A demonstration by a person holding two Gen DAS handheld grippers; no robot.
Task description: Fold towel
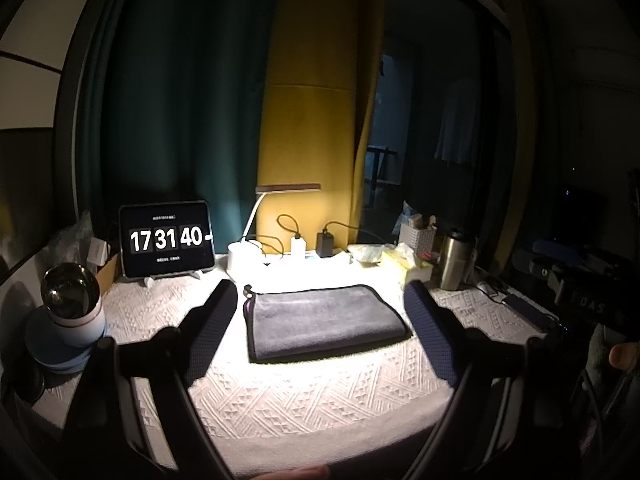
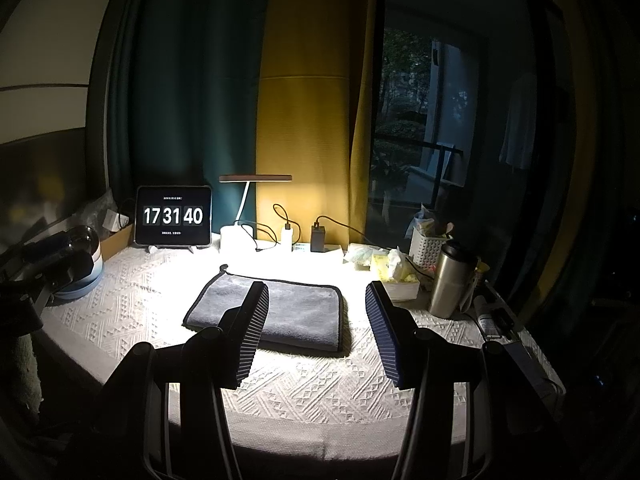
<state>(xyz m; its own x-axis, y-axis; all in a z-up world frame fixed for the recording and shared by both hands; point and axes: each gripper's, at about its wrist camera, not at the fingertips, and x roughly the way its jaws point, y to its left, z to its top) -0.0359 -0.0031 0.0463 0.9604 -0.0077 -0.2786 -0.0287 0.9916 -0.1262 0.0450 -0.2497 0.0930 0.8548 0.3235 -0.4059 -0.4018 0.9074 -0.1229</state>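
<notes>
Grey microfibre, dark-bound at its edges, makes up the towel (image 1: 326, 322), which lies folded into a flat rectangle on the white woven tablecloth (image 1: 304, 396) in the lamp's bright pool. A small hanging loop sticks out at its far left corner. Its near edge sits well back from the table's front rim, with a broad strip of bare cloth between them.

From the left wrist view, the left gripper (image 1: 320, 320) has its jaws spread wide, one finger on each side of the towel and neither touching it. From the right wrist view, the right gripper (image 2: 318, 320) is likewise spread wide; its left finger overlaps the towel in the picture, but I cannot tell whether it touches, and its right finger is past the towel's right edge over bare cloth.

Bare cloth borders the towel on both sides: a wide stretch to the left reaches a blue-and-white bottle (image 1: 66, 332) at the table's left edge, and a narrower one to the right ends at a tissue pack (image 2: 394, 270) and a steel tumbler (image 2: 452, 280).

Behind the towel, along the back edge, stand a tablet clock (image 1: 166, 238) reading 17 31 40, a white desk lamp (image 1: 250, 240), and two chargers with looping cables. A white basket (image 2: 426, 246) stands at the far right corner, and a dark strip (image 1: 528, 310) lies along the right rim.
</notes>
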